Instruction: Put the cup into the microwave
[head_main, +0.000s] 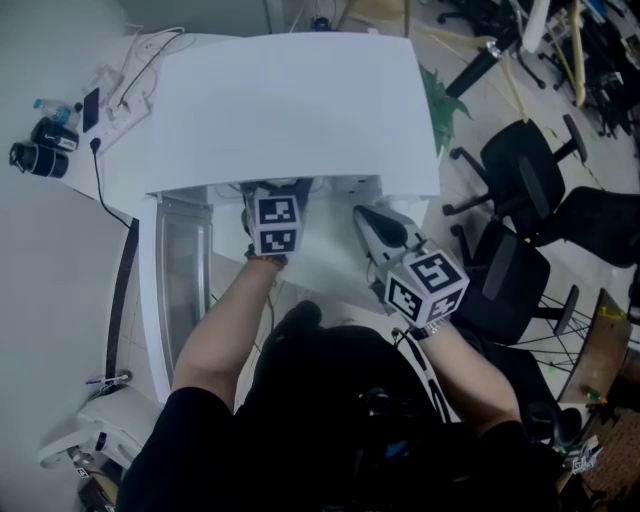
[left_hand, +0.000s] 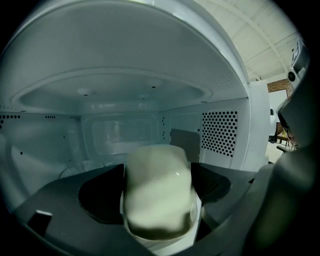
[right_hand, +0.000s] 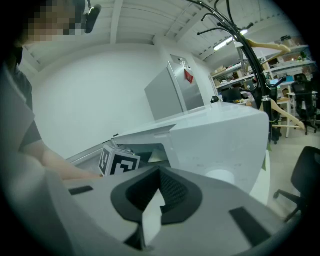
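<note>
**Cup held inside the open microwave**

The white microwave (head_main: 290, 100) fills the upper middle of the head view, with its door (head_main: 185, 280) swung open at the left. The left tool (left_hand: 156, 200) reaches into the opening and grips the pale cup (left_hand: 157, 170), which sits between its jaws inside the cavity, low in the middle of the left gripper view. The right tool (right_hand: 156, 202) hangs outside, right of centre, jaws closed together on nothing.

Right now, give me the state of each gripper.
Left gripper: closed on the cup, inside the microwave.
Right gripper: closed, holding nothing.
</note>
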